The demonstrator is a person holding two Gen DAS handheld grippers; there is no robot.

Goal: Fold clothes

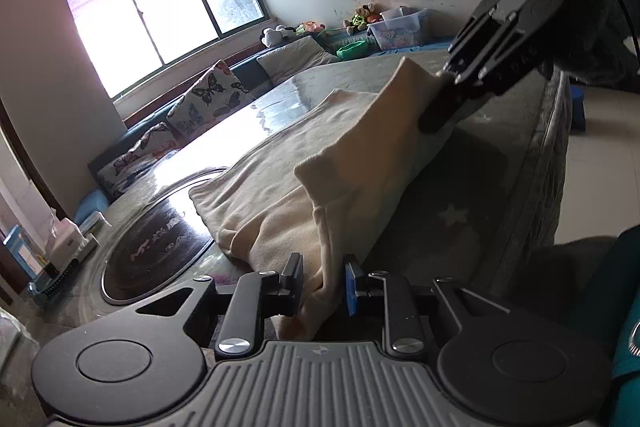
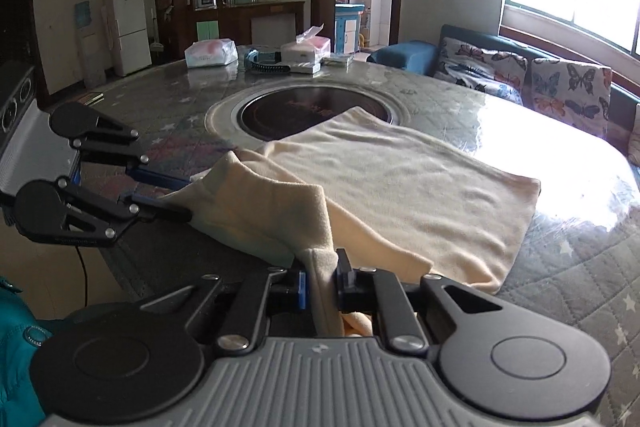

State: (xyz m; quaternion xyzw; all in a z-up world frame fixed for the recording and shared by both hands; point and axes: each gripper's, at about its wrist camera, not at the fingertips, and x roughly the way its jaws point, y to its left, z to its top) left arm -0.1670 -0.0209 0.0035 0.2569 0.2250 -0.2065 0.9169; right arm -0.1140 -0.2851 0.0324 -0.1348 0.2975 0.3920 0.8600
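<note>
A cream garment (image 1: 304, 183) lies on the round table, part folded, its near edge lifted off the top. My left gripper (image 1: 322, 281) is shut on one corner of that edge. My right gripper (image 2: 322, 281) is shut on the other corner. The garment (image 2: 400, 179) stretches between them like a raised ridge. In the left wrist view the right gripper (image 1: 442, 95) shows at the far end of the fold. In the right wrist view the left gripper (image 2: 176, 199) shows at the left, pinching the cloth.
The table (image 2: 560, 267) has a quilted star cover and a dark round hotplate (image 2: 316, 111) in the middle. Tissue packs and boxes (image 2: 260, 57) stand at its far side. A sofa with butterfly cushions (image 2: 560, 83) runs under the window.
</note>
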